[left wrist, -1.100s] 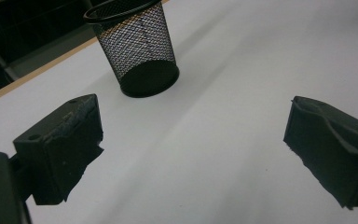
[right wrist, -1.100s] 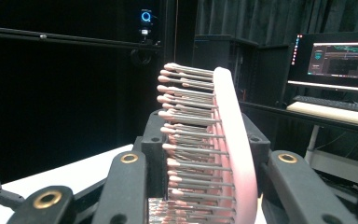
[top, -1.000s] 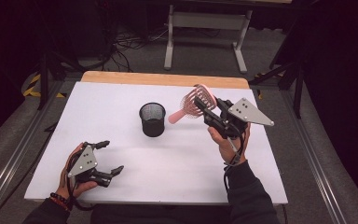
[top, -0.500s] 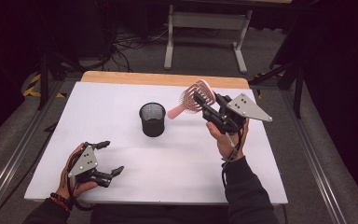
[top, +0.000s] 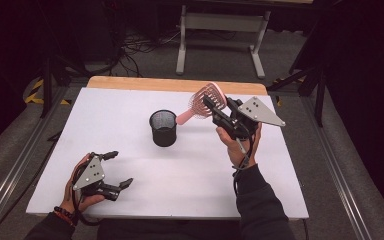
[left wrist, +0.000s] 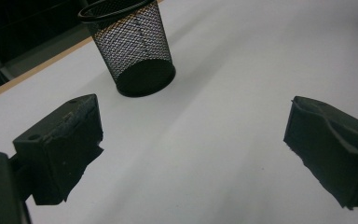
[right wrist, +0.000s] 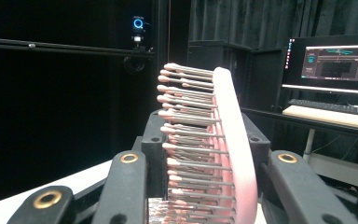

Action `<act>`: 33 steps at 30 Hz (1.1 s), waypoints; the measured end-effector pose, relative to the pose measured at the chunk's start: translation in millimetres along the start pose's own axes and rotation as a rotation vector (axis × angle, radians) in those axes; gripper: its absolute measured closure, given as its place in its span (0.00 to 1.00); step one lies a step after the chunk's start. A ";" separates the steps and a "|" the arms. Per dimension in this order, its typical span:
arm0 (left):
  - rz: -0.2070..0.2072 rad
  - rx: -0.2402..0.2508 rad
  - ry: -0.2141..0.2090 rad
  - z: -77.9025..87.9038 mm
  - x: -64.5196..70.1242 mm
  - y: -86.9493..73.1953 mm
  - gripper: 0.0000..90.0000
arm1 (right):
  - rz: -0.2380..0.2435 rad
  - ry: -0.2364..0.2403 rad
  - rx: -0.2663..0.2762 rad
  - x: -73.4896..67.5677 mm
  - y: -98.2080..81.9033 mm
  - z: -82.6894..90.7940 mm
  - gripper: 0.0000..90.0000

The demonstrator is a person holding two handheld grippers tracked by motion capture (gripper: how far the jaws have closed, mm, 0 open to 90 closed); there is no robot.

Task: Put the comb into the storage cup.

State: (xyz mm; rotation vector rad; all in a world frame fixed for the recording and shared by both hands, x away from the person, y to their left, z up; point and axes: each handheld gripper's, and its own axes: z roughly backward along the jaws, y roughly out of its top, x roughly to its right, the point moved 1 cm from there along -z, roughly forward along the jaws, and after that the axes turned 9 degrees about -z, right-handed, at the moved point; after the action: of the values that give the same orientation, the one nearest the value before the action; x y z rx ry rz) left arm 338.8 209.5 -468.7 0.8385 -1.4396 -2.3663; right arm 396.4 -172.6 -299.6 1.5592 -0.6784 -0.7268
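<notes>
A pink hairbrush (top: pixel 203 102) hangs in the air over the table, its handle pointing down-left toward a black mesh cup (top: pixel 163 128). My right gripper (top: pixel 214 107) is shut on the brush's head; in the right gripper view the bristles and pink back (right wrist: pixel 219 144) rise between the two jaws. The mesh cup stands upright near the table's middle and also appears in the left gripper view (left wrist: pixel 133 46). My left gripper (top: pixel 120 170) rests low at the near left of the table, open, with nothing between its fingers (left wrist: pixel 60 144).
The white table top (top: pixel 130 105) has a wooden strip along its far edge (top: pixel 175 84). A metal stand (top: pixel 220 30) and cables lie on the floor beyond. In the right gripper view a monitor (right wrist: pixel 335 63) and keyboard sit at the far right.
The right gripper has tilted the hairbrush and shifted it slightly toward the cup, its handle now lower. The left gripper has stayed put.
</notes>
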 end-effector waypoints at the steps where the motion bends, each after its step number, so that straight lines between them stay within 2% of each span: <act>1: -0.001 -0.001 -0.001 -0.2 0.0 -0.1 0.06 | -0.009 0.000 0.001 -0.5 -0.4 -1.2 0.71; 10: -0.003 -0.001 -0.007 -0.9 1.0 0.2 0.06 | -0.014 -0.002 -0.008 -1.2 -4.6 -10.6 0.71; 11: -0.006 -0.002 -0.005 -0.6 1.0 0.4 0.06 | -0.028 0.000 -0.004 -2.6 -4.8 -11.9 0.71; 12: -0.006 -0.002 -0.005 -0.6 1.0 0.4 0.06 | -0.013 -0.001 -0.011 -2.2 -5.5 -13.2 0.71; 14: -0.004 -0.001 -0.007 -0.5 0.8 0.3 0.06 | -0.013 -0.004 -0.010 -2.9 -6.1 -15.0 0.71; 20: -0.004 -0.001 -0.009 -0.7 1.1 0.4 0.06 | -0.031 -0.005 -0.008 -5.0 -8.3 -21.3 0.71; 21: -0.005 0.000 -0.009 -0.7 1.2 0.4 0.06 | -0.020 -0.008 -0.013 -4.7 -9.0 -22.6 0.71; 22: -0.005 0.000 -0.009 -0.7 1.2 0.4 0.06 | -0.036 -0.006 -0.007 -5.6 -9.3 -23.9 0.71; 23: -0.004 0.000 -0.009 -0.8 1.2 0.4 0.06 | -0.024 -0.007 -0.009 -4.6 -9.7 -24.6 0.71; 33: -0.006 -0.001 -0.013 -0.9 1.3 0.4 0.06 | -0.033 -0.006 -0.022 -6.3 -13.7 -33.1 0.71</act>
State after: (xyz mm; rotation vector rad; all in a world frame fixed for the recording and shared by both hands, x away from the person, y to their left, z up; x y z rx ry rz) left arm 338.2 208.0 -469.1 0.8293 -1.4426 -2.3815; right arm 418.3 -145.6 -310.2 1.5519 -0.6483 -0.7619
